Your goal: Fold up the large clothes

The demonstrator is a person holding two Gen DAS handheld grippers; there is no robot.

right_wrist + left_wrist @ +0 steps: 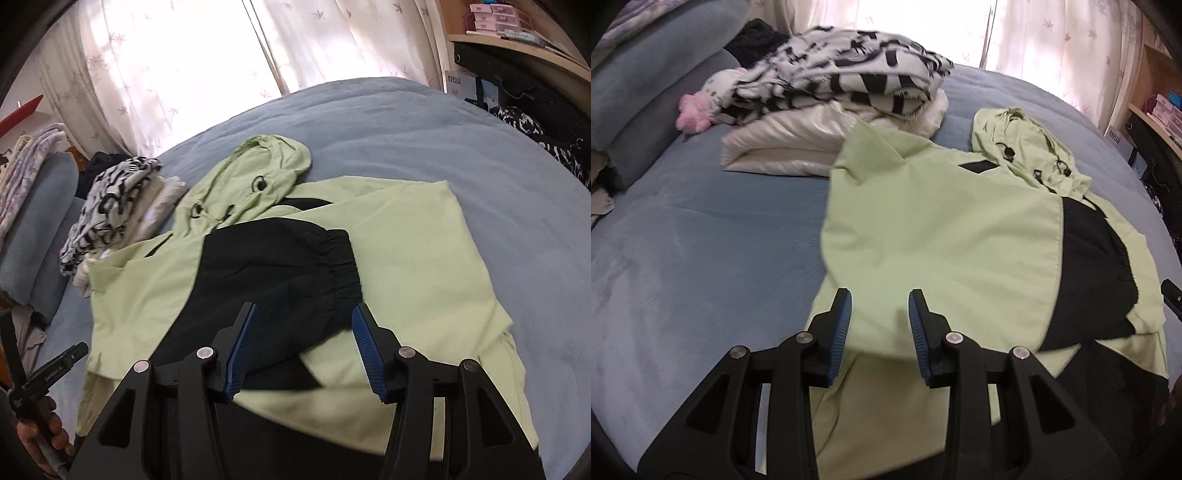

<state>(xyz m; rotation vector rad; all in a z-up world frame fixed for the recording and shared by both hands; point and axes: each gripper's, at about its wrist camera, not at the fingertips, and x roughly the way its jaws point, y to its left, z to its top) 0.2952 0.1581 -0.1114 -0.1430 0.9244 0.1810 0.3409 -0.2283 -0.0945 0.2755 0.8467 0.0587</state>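
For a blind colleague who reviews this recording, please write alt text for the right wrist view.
The open right gripper hovers over a light green hooded jacket lying on a blue bed, its black sleeve folded across the body. A stack of folded clothes lies at the left, before bright curtains.

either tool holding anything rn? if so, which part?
Nothing held. Left tool is open above the green jacket, with no fabric pinched. Right tool is open over the jacket's black sleeve cuff, not clamped on it.
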